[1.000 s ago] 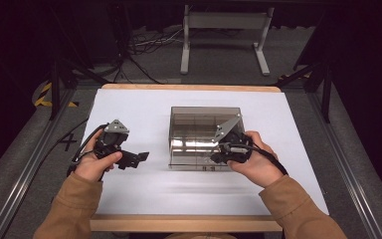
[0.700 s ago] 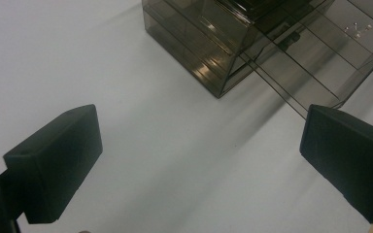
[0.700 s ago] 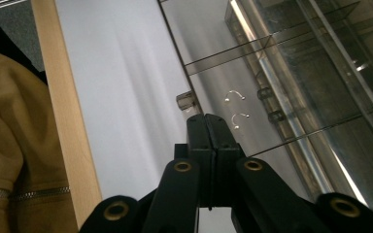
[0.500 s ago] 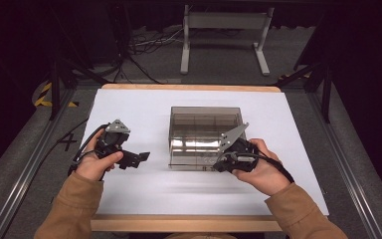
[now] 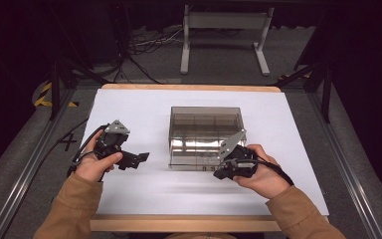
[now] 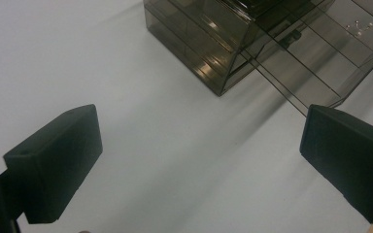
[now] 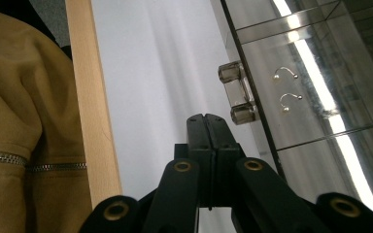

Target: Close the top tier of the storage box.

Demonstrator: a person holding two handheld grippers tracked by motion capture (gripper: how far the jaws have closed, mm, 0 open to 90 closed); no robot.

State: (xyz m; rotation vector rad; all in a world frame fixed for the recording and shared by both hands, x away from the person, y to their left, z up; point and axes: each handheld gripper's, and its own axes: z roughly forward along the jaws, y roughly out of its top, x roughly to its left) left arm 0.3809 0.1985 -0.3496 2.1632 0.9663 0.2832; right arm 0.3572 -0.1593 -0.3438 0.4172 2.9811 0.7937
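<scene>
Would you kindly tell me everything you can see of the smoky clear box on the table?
The box looks like dark tinted see-through plastic, square-cornered, with inner dividers forming compartments. It stands on the white table, near its middle. A clear handle sticks out of its front panel, with two small hooks beside it. The right gripper, jaws shut, points at that handle just short of it; the left gripper stands open, apart.

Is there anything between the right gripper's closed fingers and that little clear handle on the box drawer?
Nothing visible. In the right gripper view the right gripper, shut and empty, sits just short of the handle on the smoky drawer box, bare white table beside it.
</scene>
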